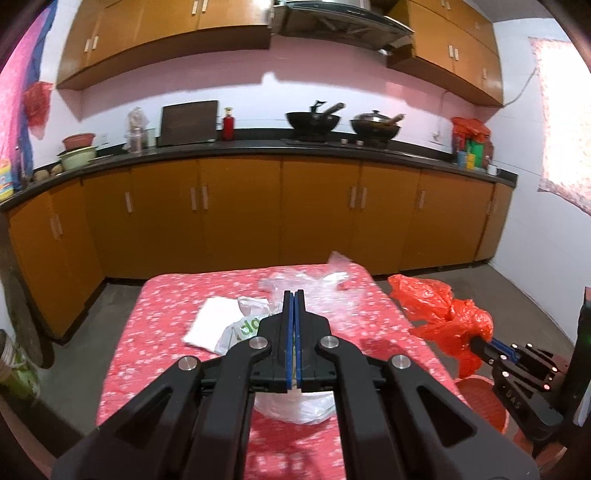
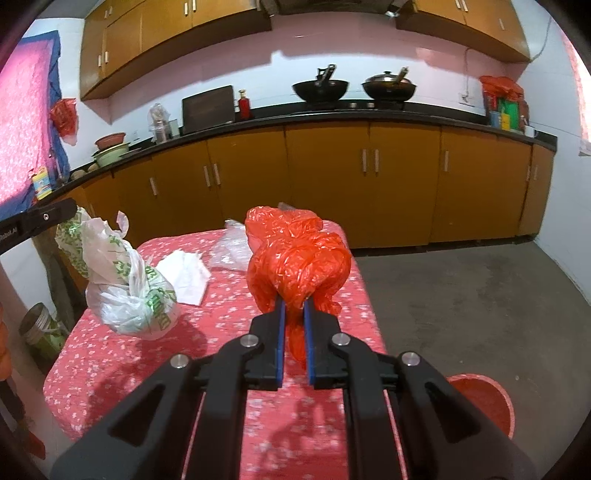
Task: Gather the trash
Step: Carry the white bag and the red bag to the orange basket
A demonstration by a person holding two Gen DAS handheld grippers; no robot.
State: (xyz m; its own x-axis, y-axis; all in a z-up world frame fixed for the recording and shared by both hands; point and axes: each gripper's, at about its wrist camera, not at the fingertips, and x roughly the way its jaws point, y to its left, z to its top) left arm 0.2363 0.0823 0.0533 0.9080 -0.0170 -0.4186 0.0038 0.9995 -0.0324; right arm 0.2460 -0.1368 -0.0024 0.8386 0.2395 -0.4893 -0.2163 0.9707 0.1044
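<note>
My right gripper [image 2: 293,301] pinches the red plastic bag [image 2: 295,258] up off the table [image 2: 110,354], near the red bin [image 2: 487,402] low on its right, while my left gripper [image 1: 294,295] squeezes the white bag [image 2: 125,295] to carry too.

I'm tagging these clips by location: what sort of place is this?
A home kitchen, most likely. Two woks sit on a stove along a dark countertop, with wooden cabinets above and below and a range hood overhead.
</note>
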